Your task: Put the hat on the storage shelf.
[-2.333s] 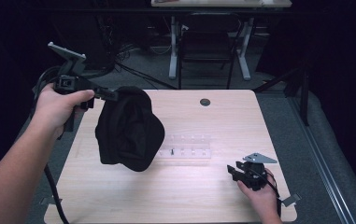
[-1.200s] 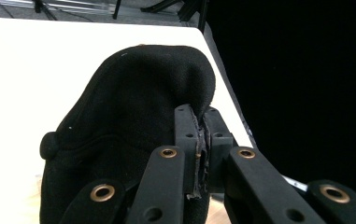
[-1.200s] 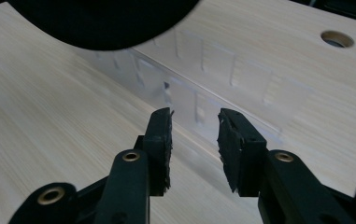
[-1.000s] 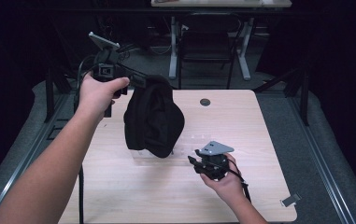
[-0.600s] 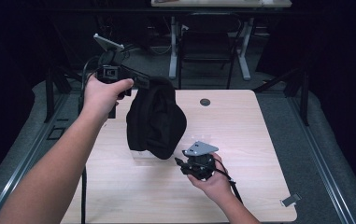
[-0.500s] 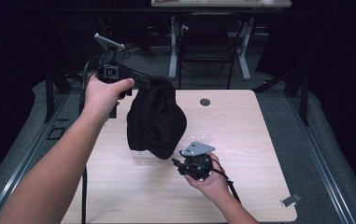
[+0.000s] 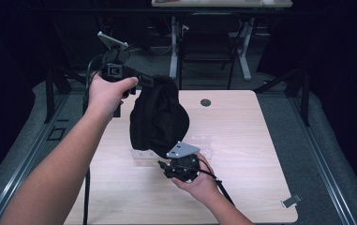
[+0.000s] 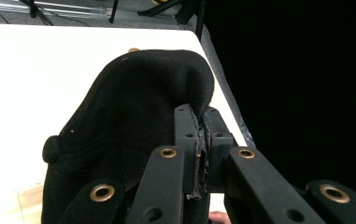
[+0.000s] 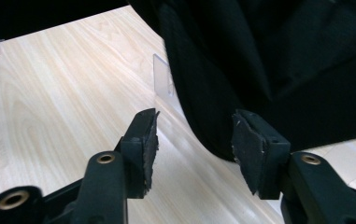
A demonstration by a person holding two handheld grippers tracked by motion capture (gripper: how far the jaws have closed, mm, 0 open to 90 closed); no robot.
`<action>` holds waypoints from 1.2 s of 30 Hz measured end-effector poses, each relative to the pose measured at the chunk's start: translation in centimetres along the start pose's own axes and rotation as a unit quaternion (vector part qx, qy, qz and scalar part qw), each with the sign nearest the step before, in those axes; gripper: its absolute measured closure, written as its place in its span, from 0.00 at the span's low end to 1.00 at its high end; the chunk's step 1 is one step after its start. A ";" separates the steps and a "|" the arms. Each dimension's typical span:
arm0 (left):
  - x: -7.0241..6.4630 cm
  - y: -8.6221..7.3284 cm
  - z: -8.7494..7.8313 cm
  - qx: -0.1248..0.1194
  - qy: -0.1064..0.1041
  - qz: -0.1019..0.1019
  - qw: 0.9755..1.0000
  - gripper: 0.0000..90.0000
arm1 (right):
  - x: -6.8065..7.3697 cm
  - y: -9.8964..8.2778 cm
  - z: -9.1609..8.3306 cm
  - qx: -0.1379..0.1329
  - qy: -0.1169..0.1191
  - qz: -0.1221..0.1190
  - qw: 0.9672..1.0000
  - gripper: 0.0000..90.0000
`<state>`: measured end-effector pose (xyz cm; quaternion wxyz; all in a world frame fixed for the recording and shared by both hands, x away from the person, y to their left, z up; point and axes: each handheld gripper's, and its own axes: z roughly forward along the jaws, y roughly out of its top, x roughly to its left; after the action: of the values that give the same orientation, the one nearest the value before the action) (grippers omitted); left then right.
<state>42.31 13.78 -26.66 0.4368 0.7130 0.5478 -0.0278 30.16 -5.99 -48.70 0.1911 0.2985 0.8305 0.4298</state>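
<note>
A black cap [image 7: 159, 117] hangs above the wooden table [image 7: 251, 140], crown side down. My left gripper [image 7: 147, 81] is shut on the cap's upper edge, and in the left gripper view the pads [image 8: 198, 116] pinch the black cloth [image 8: 133, 112]. My right gripper [image 7: 163, 164] is held low, just under the cap's bottom edge. Its jaws have just been opening and stand open [image 9: 194, 130]. The cap's hanging cloth [image 9: 269, 56] dips close to the right pad without being pressed. A clear plastic box [image 7: 199, 140] lies on the table behind the cap, with one corner visible [image 9: 162, 79].
A round dark grommet [image 7: 205, 102] sits near the table's far edge. A small grey clip [image 7: 291, 200] lies at the front right corner. Desk legs and a chair [image 7: 204, 51] stand beyond the table on the dark floor.
My right gripper has moved left across the table to the cap's lower edge, and its jaws have spread wider. My left gripper, still holding the cap, has barely moved in the last second.
</note>
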 end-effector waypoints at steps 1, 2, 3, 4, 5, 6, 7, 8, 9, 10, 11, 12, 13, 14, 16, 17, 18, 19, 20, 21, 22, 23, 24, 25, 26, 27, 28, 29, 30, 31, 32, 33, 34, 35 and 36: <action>-0.1 0.0 0.0 0.001 -0.002 0.000 1.000 0.97 | 0.4 0.3 0.2 -0.002 -0.011 -0.005 1.000 0.54; -0.1 0.0 0.0 0.001 -0.002 0.000 1.000 0.97 | 0.4 0.3 0.2 -0.002 -0.011 -0.005 1.000 0.54; -0.3 0.1 0.1 -0.001 -0.001 -0.001 1.000 0.97 | 0.7 0.6 0.4 0.000 -0.019 -0.008 1.000 0.54; -0.3 0.1 0.1 -0.001 -0.001 -0.001 1.000 0.97 | 0.7 0.6 0.4 0.000 -0.019 -0.008 1.000 0.54; -0.3 0.1 0.1 -0.001 -0.001 0.000 1.000 0.97 | 0.9 0.9 0.7 -0.003 -0.027 -0.005 1.000 0.52; -0.3 0.1 0.1 -0.002 0.000 0.000 1.000 0.97 | 0.9 0.9 0.7 -0.003 -0.027 -0.005 1.000 0.52; -0.3 0.1 0.2 -0.002 0.000 0.000 1.000 0.97 | 1.0 1.0 0.7 -0.001 -0.031 -0.009 0.999 0.52; -0.3 0.1 0.2 -0.001 0.001 0.000 1.000 0.97 | 1.1 1.2 0.9 -0.005 -0.034 -0.005 0.999 0.51; -0.4 0.1 0.3 -0.002 0.001 -0.001 1.000 0.97 | 1.2 1.3 1.0 -0.006 -0.037 -0.005 0.999 0.51; -0.4 0.1 0.3 0.000 0.002 -0.001 1.000 0.97 | 1.3 1.4 1.1 -0.007 -0.039 -0.003 0.999 0.51; -0.4 0.0 0.4 -0.001 0.003 -0.001 1.000 0.97 | 1.3 1.6 1.3 -0.006 -0.040 -0.006 0.999 0.51; -0.4 0.1 0.4 -0.001 0.005 0.001 1.000 0.97 | 1.3 1.6 1.3 -0.006 -0.040 -0.006 0.999 0.51; -0.4 0.0 0.4 -0.002 0.007 0.001 1.000 0.97 | 1.4 1.7 1.5 -0.009 -0.044 -0.004 0.999 0.51; -0.4 0.1 0.4 -0.001 0.007 0.001 1.000 0.97 | 1.3 1.8 1.6 -0.009 -0.050 -0.004 0.999 0.51; -0.3 0.0 0.5 -0.002 0.007 0.000 1.000 0.97 | 1.2 1.9 1.7 -0.009 -0.049 0.007 0.999 0.52; -0.3 0.0 0.5 0.001 0.007 -0.001 1.000 0.97 | 1.1 1.9 1.8 -0.005 -0.056 0.005 0.998 0.58; -0.3 0.0 0.5 0.001 0.007 -0.001 1.000 0.97 | 1.0 1.9 1.8 -0.004 -0.058 0.007 0.998 0.61; -0.3 0.0 0.4 0.002 0.009 0.000 1.000 0.97 | 0.9 1.8 1.8 -0.001 -0.058 0.008 0.998 0.64; -0.3 0.0 0.4 0.002 0.009 0.000 1.000 0.97 | 0.9 1.8 1.8 -0.001 -0.058 0.008 0.998 0.64; -0.3 0.0 0.3 0.002 0.007 0.000 1.000 0.97 | 0.5 1.8 1.5 0.002 -0.043 0.023 0.999 0.68; -0.3 0.0 0.3 0.002 0.007 0.000 1.000 0.97 | 0.5 1.8 1.5 0.002 -0.043 0.023 0.999 0.68; -0.3 0.0 0.3 0.000 0.007 0.000 1.000 0.97 | 0.4 1.8 1.5 -0.001 -0.043 0.029 0.999 0.69; -0.4 -0.1 0.2 -0.001 0.007 -0.002 1.000 0.97 | 0.2 1.8 1.4 -0.001 -0.044 0.030 0.999 0.72; -0.4 -0.1 0.2 -0.001 0.007 -0.001 1.000 0.97 | 0.1 1.7 1.4 0.000 -0.044 0.030 0.999 0.73; -0.4 -0.1 0.2 0.000 0.008 -0.001 1.000 0.97 | 0.0 1.7 1.3 0.000 -0.043 0.031 0.999 0.74; -0.4 -0.1 0.2 0.001 0.009 -0.001 1.000 0.97 | -0.1 1.6 1.1 -0.002 -0.040 0.031 0.999 0.76; -0.4 -0.1 0.2 0.001 0.009 -0.001 1.000 0.97 | -0.1 1.6 1.1 -0.002 -0.040 0.031 0.999 0.76; -0.4 0.0 0.2 0.000 0.010 0.000 1.000 0.97 | -0.1 1.5 1.0 -0.004 -0.038 0.029 0.999 0.79; -0.4 0.0 0.2 0.000 0.010 0.000 1.000 0.97 | -0.1 1.5 1.0 -0.004 -0.038 0.029 0.999 0.79; -0.4 0.0 0.2 0.001 0.012 0.002 1.000 0.97 | -0.1 1.4 0.9 -0.006 -0.036 0.024 0.999 0.83; -0.4 0.0 0.2 0.003 0.012 0.005 1.000 0.97 | -0.1 1.4 0.9 -0.007 -0.034 0.021 0.999 0.84; -0.5 0.0 0.2 0.002 0.015 0.005 1.000 0.97 | 0.0 1.3 0.8 -0.008 -0.035 0.021 0.999 0.85; -0.5 0.0 0.2 0.002 0.015 0.005 1.000 0.97 | 0.0 1.3 0.8 -0.008 -0.035 0.021 0.999 0.85; -0.5 0.0 0.3 0.001 0.015 0.006 1.000 0.97 | 0.0 1.1 0.8 -0.016 -0.028 0.022 0.999 0.86; -0.5 0.0 0.3 0.001 0.015 0.006 1.000 0.97 | 0.0 1.1 0.8 -0.016 -0.028 0.022 0.999 0.86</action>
<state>42.21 13.23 -26.55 0.4280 0.7171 0.5499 -0.0152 30.99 -4.98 -48.20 0.2100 0.3253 0.8109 0.4388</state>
